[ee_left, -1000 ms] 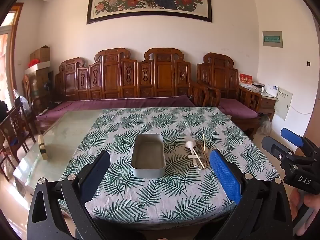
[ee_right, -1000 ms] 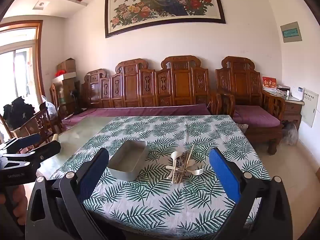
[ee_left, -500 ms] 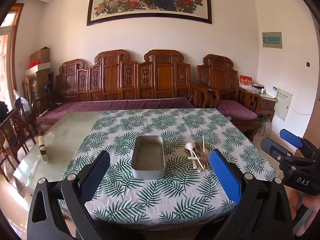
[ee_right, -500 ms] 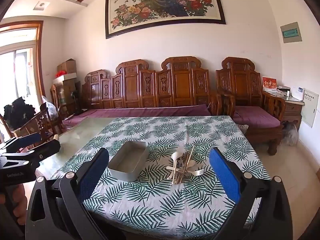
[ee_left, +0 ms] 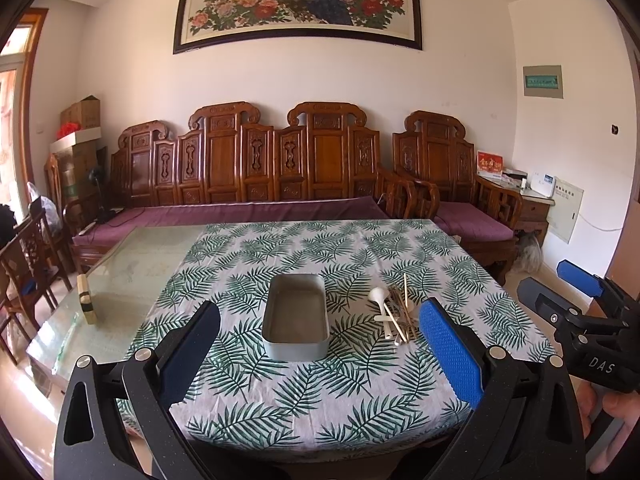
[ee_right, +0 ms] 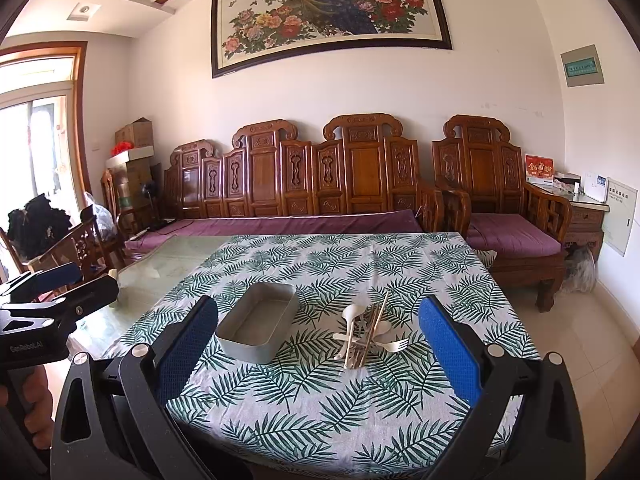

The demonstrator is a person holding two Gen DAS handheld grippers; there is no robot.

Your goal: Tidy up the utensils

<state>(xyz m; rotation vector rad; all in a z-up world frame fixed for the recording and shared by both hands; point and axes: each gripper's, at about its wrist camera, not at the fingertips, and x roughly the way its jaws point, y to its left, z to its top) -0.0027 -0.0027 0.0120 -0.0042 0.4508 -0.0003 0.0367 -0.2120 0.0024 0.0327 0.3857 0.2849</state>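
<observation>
Metal tray (ee_left: 295,320) sits empty on the leaf-print surface (ee_right: 320,408); just right of it the utensils (ee_right: 366,334) lie tangled. Your left gripper (ee_left: 320,354) and right gripper (ee_right: 318,354) hang wide-fingered and empty, so grabbing into the heap may drag several out.

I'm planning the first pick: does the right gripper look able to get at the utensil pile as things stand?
Probably yes. The right gripper is open and points at the utensil pile, which lies loose on the cloth beside the tin, with nothing between. It is not there yet.

left tool (ee_left: 320,344) – jaws wide, empty | tin (ee_left: 296,316) – utensil pile (ee_left: 394,314) just right
</observation>
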